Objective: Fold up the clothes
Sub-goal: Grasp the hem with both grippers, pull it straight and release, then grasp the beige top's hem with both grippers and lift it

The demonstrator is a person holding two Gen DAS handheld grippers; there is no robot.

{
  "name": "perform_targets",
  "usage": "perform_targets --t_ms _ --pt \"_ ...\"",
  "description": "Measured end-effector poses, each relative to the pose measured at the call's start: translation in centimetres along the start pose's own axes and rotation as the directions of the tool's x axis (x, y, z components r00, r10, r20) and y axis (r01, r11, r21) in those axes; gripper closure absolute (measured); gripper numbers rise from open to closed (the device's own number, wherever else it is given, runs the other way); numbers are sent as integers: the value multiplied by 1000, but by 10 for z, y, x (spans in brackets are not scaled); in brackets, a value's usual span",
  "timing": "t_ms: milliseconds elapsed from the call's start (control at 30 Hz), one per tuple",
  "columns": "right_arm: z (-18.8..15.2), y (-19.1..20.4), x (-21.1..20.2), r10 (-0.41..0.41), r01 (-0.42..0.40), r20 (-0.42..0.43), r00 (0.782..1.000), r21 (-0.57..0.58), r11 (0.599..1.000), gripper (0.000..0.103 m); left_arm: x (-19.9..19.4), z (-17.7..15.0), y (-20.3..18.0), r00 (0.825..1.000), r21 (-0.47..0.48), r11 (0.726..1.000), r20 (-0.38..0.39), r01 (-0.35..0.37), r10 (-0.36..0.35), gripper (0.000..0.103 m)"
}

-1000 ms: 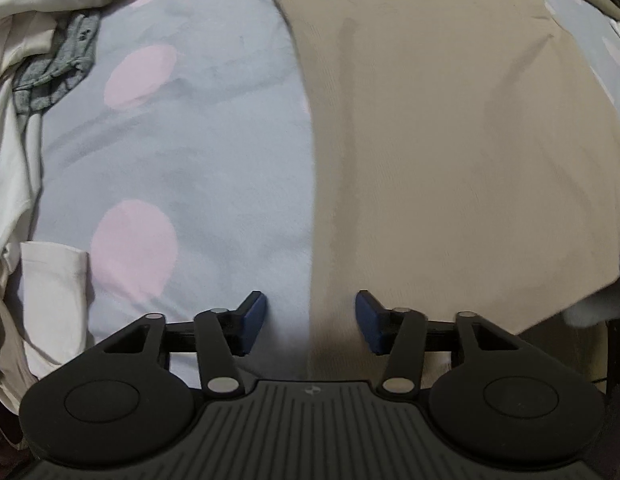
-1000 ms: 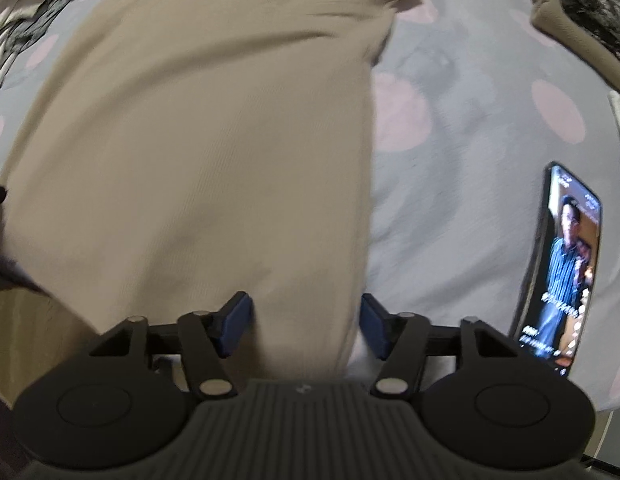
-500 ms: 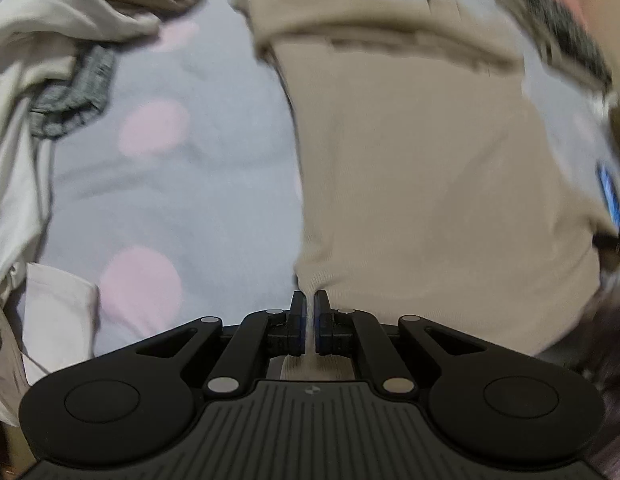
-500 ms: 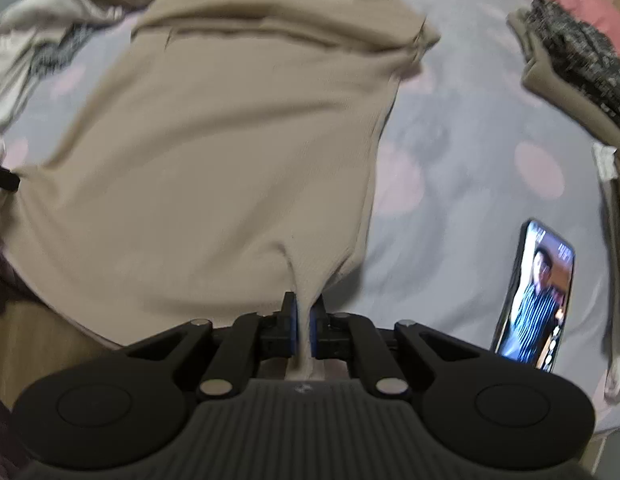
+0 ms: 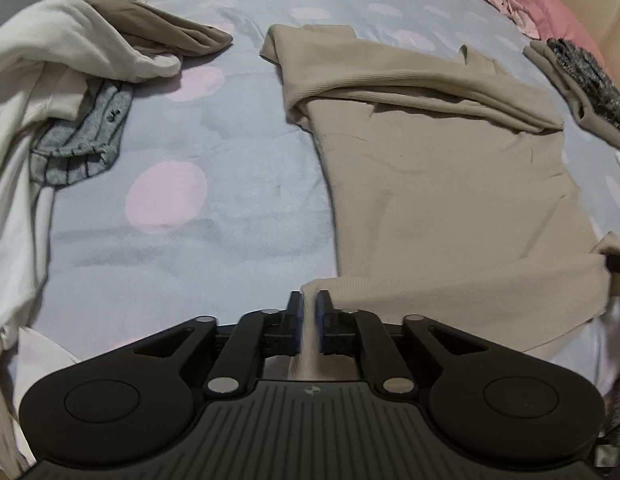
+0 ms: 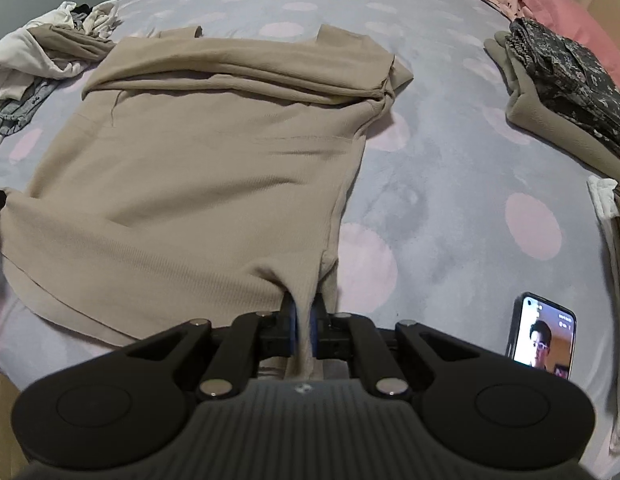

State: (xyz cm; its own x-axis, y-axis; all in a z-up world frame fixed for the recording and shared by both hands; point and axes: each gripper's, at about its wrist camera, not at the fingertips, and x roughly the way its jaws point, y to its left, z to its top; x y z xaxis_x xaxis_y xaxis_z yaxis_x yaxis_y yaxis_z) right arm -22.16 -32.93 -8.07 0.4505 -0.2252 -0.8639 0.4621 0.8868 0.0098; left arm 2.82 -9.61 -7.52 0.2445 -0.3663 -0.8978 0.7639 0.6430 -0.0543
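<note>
A beige ribbed top (image 5: 442, 184) lies spread on the grey bedspread with pink dots (image 5: 214, 152), its sleeves folded across the far end. My left gripper (image 5: 309, 304) is shut on the top's near left hem corner and holds it lifted. My right gripper (image 6: 304, 308) is shut on the near right hem corner of the same top (image 6: 198, 168), lifted too. The hem between the two corners hangs slack above the bed's near edge.
A pile of white, brown and grey striped clothes (image 5: 66, 92) lies at the left. A stack of folded clothes (image 6: 562, 92) lies at the right, with pink pillows (image 6: 550, 4) behind. A phone (image 6: 544, 334) with a lit screen lies at the near right.
Both grippers went from open over the hem to shut on its two corners, then rose and drew back, lifting the hem off the bed.
</note>
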Motion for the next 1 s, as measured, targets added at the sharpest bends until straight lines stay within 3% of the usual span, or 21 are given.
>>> perform_targets --t_ms 67,133,300,400,533,600,700,800,900,967,1000 --pt "0 -3 -4 -18 18 16 1000 -1 1000 82 -4 -1 1 999 8 1000 15 -30 30 88" --pt "0 -4 -12 -47 48 54 997 -14 999 76 -17 -2 3 998 12 999 57 -35 34 80" --pt "-5 7 -36 -76 93 137 988 -125 988 75 -42 -12 -9 991 128 989 122 -68 52 76" --pt "-15 24 -44 -69 113 175 982 -255 960 73 -44 -26 -26 987 271 955 138 -118 82 66" --pt "-34 45 -48 -83 172 218 972 -426 888 69 -41 -48 -44 978 440 877 158 -196 139 64" --pt "-44 54 -49 -94 209 243 965 -504 838 68 -36 -59 -49 973 508 832 163 -223 161 63" --pt "-62 66 -49 -111 266 276 955 -624 735 57 -29 -75 -58 969 611 752 160 -246 188 59" --pt "-79 78 -41 -150 310 279 948 -723 618 50 -20 -94 -73 961 724 634 181 -273 208 53" --pt "-97 92 -28 -203 354 292 935 -818 453 46 -10 -112 -83 945 805 502 224 -317 238 52" --pt "-110 99 -24 -212 393 337 917 -856 335 36 -3 -123 -87 930 841 412 265 -352 254 51" --pt "-117 102 -22 -210 414 366 907 -869 272 34 -1 -128 -88 924 850 379 284 -366 255 47"
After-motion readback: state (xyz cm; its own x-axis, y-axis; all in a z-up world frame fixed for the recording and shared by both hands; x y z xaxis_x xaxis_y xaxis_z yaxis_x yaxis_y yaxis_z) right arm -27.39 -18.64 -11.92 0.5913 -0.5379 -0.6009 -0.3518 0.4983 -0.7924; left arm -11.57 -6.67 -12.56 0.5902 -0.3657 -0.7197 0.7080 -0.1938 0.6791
